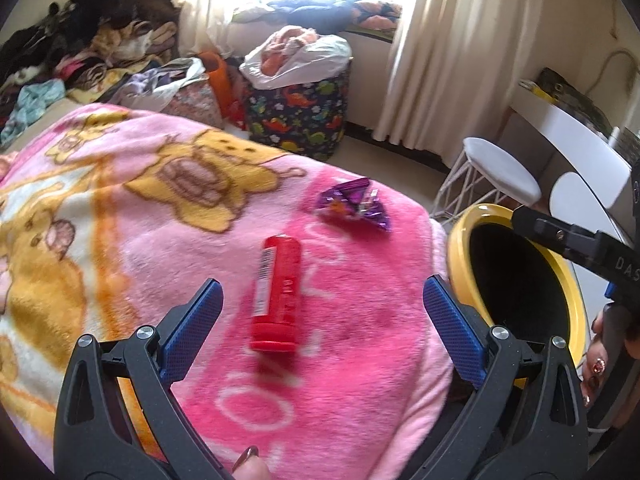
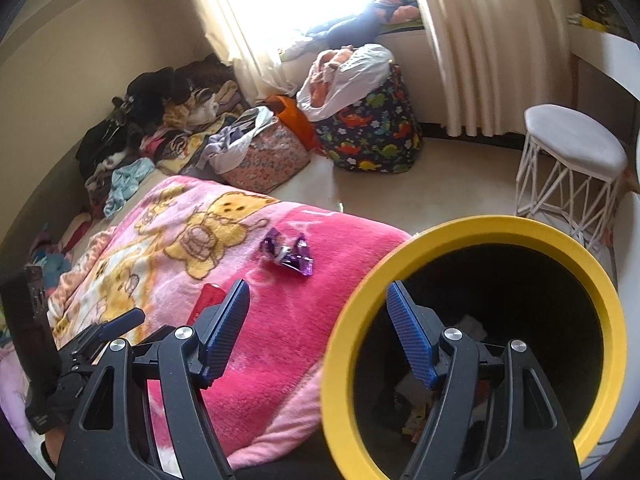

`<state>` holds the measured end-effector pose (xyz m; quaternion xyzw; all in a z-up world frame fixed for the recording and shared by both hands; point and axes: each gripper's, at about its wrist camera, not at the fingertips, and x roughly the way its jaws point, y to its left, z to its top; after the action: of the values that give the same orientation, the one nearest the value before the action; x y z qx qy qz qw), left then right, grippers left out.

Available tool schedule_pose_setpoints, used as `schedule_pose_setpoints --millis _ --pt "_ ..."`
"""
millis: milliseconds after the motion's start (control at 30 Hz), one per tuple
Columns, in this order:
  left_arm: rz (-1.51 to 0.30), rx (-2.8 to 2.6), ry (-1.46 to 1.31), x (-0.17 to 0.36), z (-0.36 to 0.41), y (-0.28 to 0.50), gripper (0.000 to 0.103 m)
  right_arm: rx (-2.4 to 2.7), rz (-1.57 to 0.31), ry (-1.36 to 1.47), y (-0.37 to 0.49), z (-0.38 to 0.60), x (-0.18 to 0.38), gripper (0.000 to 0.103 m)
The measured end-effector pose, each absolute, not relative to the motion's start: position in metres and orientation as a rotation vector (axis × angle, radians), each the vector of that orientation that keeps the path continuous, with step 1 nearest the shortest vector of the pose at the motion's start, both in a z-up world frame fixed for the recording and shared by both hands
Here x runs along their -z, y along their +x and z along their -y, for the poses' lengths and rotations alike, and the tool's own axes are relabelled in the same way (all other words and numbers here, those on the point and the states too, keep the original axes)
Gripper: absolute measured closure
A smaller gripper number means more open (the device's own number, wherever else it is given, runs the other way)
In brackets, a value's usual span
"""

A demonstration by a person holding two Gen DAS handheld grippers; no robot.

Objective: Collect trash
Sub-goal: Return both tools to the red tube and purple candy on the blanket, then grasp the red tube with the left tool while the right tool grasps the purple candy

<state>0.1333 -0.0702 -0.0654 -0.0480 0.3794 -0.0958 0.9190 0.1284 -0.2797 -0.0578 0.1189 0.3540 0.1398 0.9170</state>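
Gaping empty, both grippers' jaws: left gripper (image 1: 322, 312), right gripper (image 2: 318, 320)

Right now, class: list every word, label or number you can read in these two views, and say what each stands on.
"DAS": on the right tool's black body, cut off at the picture's edge.
Red tube: barcode label and print, too blurred to read.
Pink blanket: large pale letters, an "O" among them, no whole word readable.
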Motion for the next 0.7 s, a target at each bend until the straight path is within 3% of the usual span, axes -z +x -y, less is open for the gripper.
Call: schedule_pose_setpoints --millis 500,700 --pt "-0.838 0.158 -0.170 0.091 0.040 0.152 0.012 -0.357 -0.832 0.106 0.200 0.216 0.078 0.034" --pt "-0.874 0.178 -0.178 0.105 0.043 0.165 0.023 -0.345 -0.896 0.085 0.231 0.201 0.096 0.034"
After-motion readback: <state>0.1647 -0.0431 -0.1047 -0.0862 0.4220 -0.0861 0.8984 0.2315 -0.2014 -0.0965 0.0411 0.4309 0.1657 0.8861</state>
